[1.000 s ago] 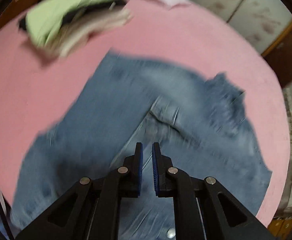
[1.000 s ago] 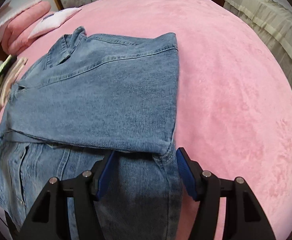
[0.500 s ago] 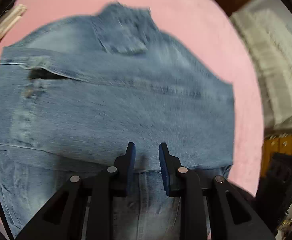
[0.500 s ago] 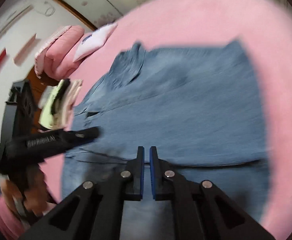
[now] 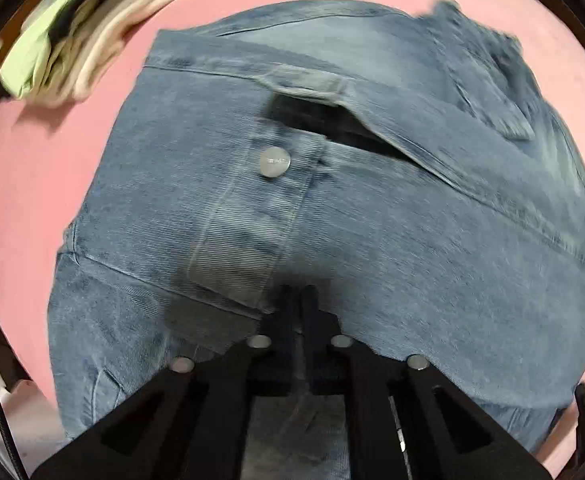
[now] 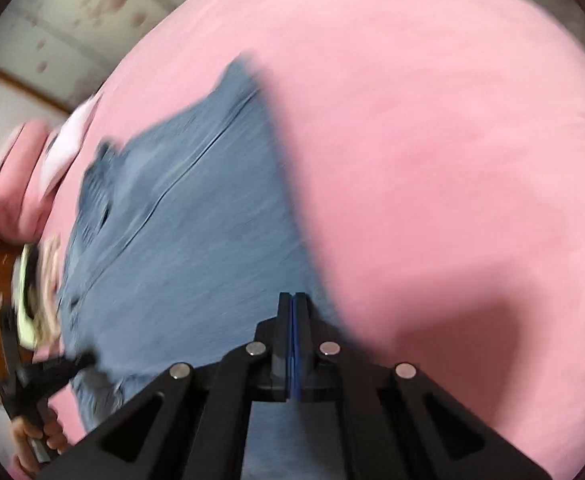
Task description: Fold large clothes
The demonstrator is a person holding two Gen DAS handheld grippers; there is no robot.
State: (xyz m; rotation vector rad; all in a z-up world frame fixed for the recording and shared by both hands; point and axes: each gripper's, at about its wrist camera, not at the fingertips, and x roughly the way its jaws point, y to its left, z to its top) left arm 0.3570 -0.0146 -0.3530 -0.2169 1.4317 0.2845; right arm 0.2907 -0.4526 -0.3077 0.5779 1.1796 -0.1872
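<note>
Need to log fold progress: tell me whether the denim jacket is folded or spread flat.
Partly folded: the denim jacket has a panel doubled over its lower part on the pink bed, with the button placket ending at a layered edge.

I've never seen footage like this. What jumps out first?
A big blue denim jacket, with a silver snap button, fills the middle of a pink bedspread. A stack of folded clothes sits at the upper left. The black left gripper pokes in from below, touching the denim.
</note>
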